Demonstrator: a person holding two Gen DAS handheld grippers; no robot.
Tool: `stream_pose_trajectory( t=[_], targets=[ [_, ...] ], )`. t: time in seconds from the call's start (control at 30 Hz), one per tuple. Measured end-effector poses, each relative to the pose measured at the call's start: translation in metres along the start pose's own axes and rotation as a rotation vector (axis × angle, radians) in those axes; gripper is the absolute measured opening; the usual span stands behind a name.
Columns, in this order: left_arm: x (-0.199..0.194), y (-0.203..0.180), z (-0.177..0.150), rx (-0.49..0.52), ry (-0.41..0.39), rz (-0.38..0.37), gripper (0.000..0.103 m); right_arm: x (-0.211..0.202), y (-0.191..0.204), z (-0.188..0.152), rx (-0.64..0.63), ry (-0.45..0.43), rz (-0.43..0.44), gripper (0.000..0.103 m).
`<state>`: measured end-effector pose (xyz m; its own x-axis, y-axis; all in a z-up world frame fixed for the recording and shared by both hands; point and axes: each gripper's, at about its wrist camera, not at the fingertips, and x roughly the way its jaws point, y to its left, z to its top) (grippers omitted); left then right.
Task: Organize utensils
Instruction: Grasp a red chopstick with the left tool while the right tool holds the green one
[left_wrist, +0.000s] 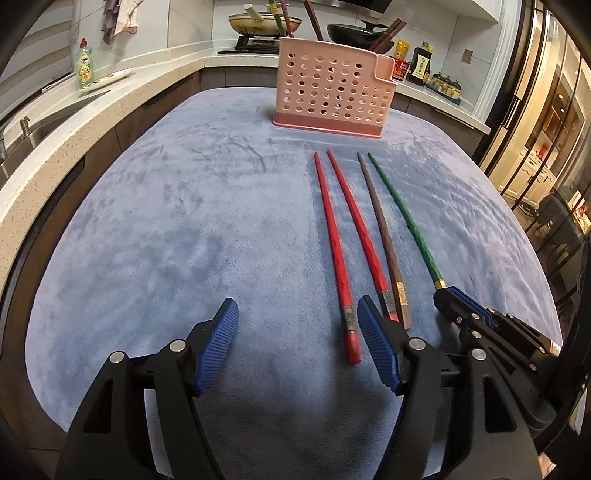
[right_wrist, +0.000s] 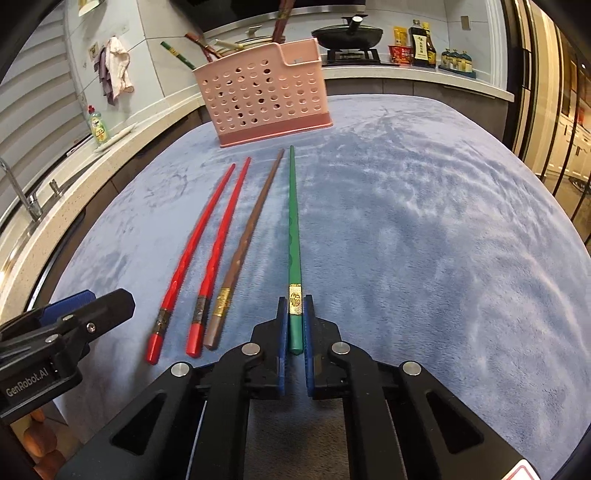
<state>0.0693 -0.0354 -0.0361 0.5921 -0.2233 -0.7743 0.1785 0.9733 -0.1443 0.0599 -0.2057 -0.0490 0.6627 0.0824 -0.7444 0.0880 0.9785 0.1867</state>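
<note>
Four chopsticks lie side by side on the blue cloth (left_wrist: 155, 229): two red chopsticks (left_wrist: 334, 236) (right_wrist: 192, 254), a brown chopstick (left_wrist: 384, 240) (right_wrist: 249, 236) and a green chopstick (left_wrist: 406, 221) (right_wrist: 293, 229). My right gripper (right_wrist: 295, 325) is shut on the green chopstick's thick end, just behind its gold band; it also shows at the right of the left wrist view as the right gripper (left_wrist: 448, 299). My left gripper (left_wrist: 297, 317) stands open over the cloth, its right finger beside the red chopsticks' ends, nothing between the pads. A pink perforated holder (left_wrist: 330, 92) (right_wrist: 264, 94) with several chopsticks stands upright beyond.
A kitchen counter (left_wrist: 74, 122) with a sink and a green soap bottle (left_wrist: 84, 62) wraps the left side. Pans on a stove (left_wrist: 264, 24) and sauce bottles (right_wrist: 421, 42) stand behind the holder. Glass doors are on the right.
</note>
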Motion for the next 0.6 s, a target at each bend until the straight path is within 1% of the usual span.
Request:
stream_pose_trajectory(
  t=[0.2,0.3,0.47,0.6],
  targets=[
    [0.012,-0.008,-0.005,0.009,0.025,-0.005,0.064,-0.003,-0.009,-0.002,0.026,-0.004,0.015,0.006],
    [0.02,-0.01,-0.008,0.015,0.029,0.007,0.063,-0.003,-0.01,-0.003,0.027,-0.007,0.016,0.006],
    [0.024,-0.013,-0.009,0.031,0.017,0.039,0.057,-0.003,-0.01,-0.004,0.028,-0.009,0.017,0.007],
    [0.025,-0.012,-0.008,0.04,0.014,0.059,0.047,-0.002,-0.01,-0.004,0.029,-0.009,0.019,0.006]
  ],
)
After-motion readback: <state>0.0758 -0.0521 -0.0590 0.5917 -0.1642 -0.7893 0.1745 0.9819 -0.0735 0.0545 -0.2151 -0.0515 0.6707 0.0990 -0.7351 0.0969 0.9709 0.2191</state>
